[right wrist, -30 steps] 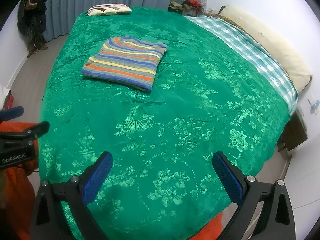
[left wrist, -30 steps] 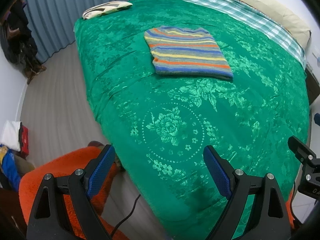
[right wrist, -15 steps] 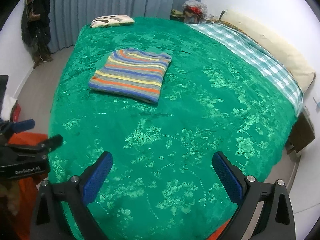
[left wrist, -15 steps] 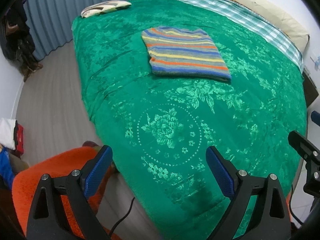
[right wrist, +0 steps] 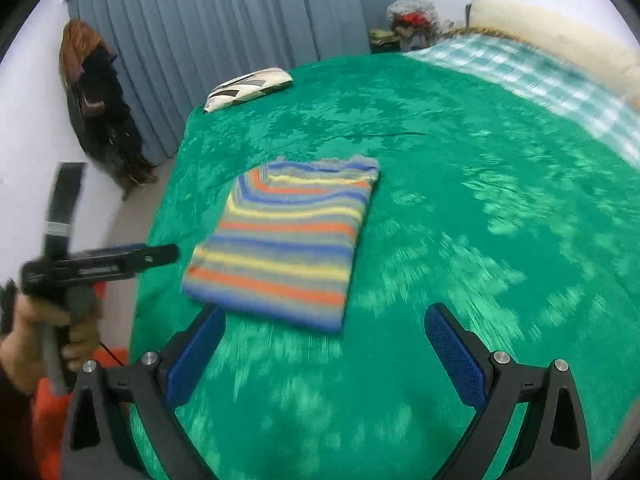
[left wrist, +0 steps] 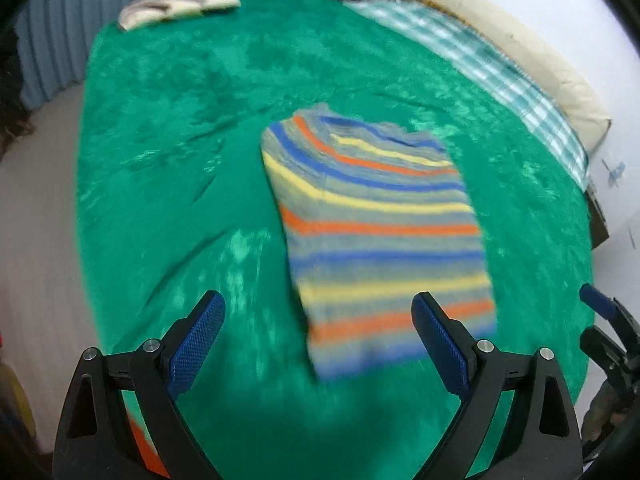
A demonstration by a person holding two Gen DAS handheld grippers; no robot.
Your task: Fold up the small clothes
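Sweater: striped sweater (left wrist: 380, 232) folded on green bedspread (left wrist: 168, 168)
Left gripper (left wrist: 318, 340): spread, empty, just short of sweater
Right gripper (right wrist: 326, 354): spread, empty, just short of sweater

No text, label or number is legible anywhere; motion blur smears both views

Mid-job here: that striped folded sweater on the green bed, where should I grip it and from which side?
Probably the near short edge of the striped sweater, coming low from the foot of the bed. It lies flat as a folded rectangle, that edge nearest both open tongs: left and right. Pinch the near corners, one per tong, catching all layers so the fold holds on the green bedspread.
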